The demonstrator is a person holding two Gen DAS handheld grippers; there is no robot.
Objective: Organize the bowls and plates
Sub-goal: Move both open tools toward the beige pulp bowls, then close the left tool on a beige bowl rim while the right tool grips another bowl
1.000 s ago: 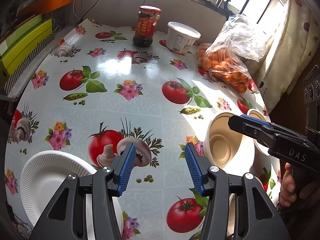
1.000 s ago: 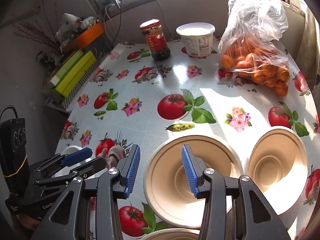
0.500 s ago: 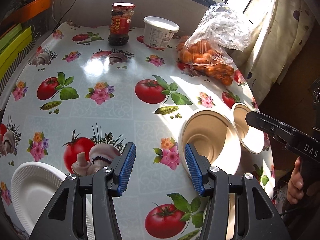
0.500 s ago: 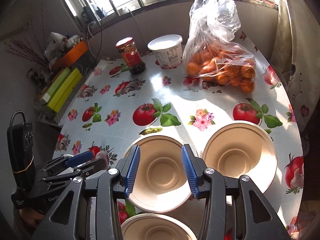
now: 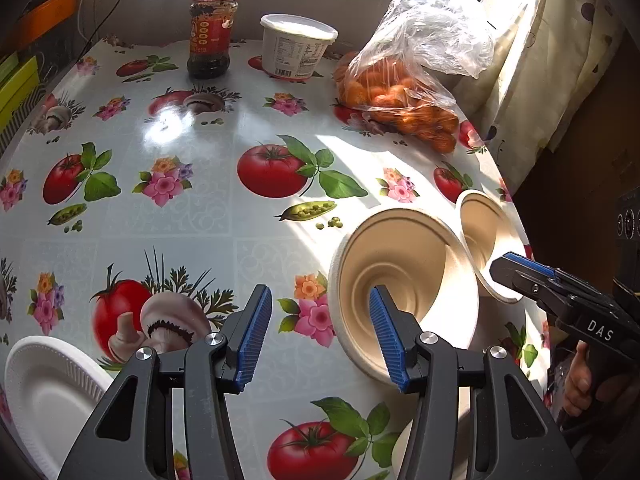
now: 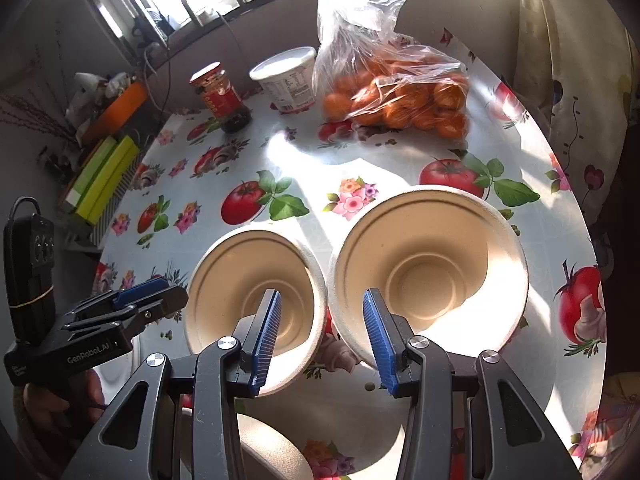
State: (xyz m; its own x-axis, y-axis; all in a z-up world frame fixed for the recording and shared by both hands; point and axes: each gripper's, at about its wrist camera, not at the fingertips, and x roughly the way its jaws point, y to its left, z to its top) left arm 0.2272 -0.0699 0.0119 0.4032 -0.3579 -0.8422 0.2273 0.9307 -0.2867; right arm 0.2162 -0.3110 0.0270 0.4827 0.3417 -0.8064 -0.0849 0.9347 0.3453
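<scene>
The beige bowls [image 6: 256, 292] near the table's right edge look light, stiff and crushable, so I'd pinch a rim; my right gripper [image 6: 320, 336] and left gripper [image 5: 320, 332] hover released, empty.

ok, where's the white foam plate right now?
Left wrist view only: the white foam plate sits at the table's near-left edge, beside the printed mushroom.

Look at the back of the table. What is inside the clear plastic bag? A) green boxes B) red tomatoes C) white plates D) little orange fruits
D: the clear plastic bag beside the white tub is full of little round orange fruits.
</scene>
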